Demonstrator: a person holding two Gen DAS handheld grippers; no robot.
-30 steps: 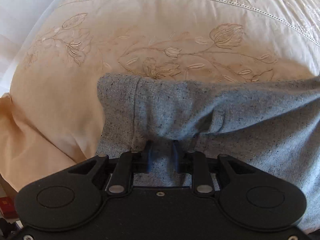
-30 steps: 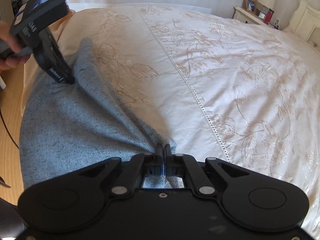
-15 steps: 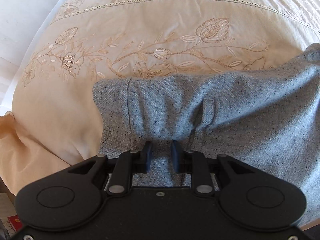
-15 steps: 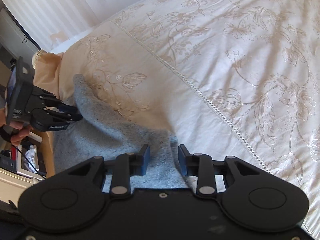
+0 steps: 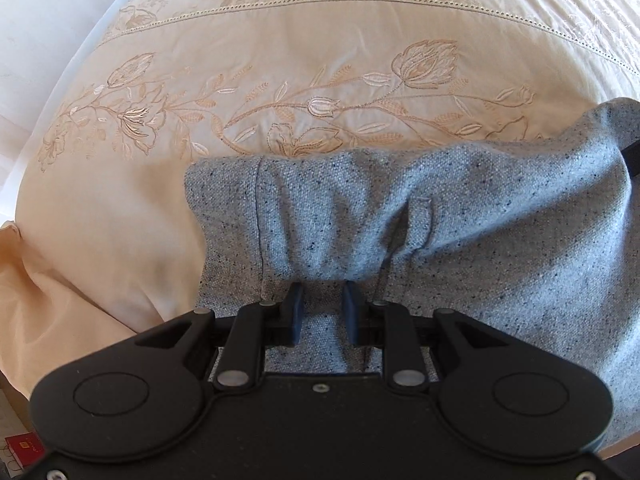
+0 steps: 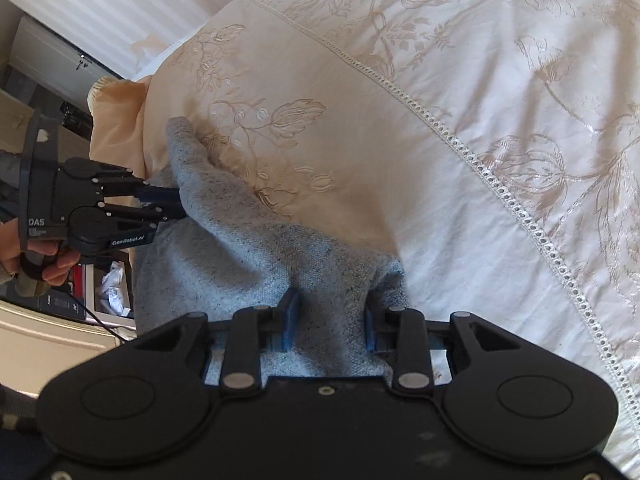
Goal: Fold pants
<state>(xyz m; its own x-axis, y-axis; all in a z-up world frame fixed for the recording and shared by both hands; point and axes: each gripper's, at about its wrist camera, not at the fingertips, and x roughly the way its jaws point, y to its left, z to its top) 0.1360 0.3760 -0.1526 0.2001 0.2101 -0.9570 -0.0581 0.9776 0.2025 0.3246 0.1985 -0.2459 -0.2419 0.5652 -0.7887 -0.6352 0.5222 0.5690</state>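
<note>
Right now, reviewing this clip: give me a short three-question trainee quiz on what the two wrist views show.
1. True or false: the right gripper is clamped shut on the grey pants.
2. The pants lie on: A) a wooden table B) an embroidered bedspread C) a carpet.
3. What lies between the fingers of the left gripper?

Key: 1 false, its jaws stand apart. 2 B. 3 grey pants fabric, with the jaws apart.
</note>
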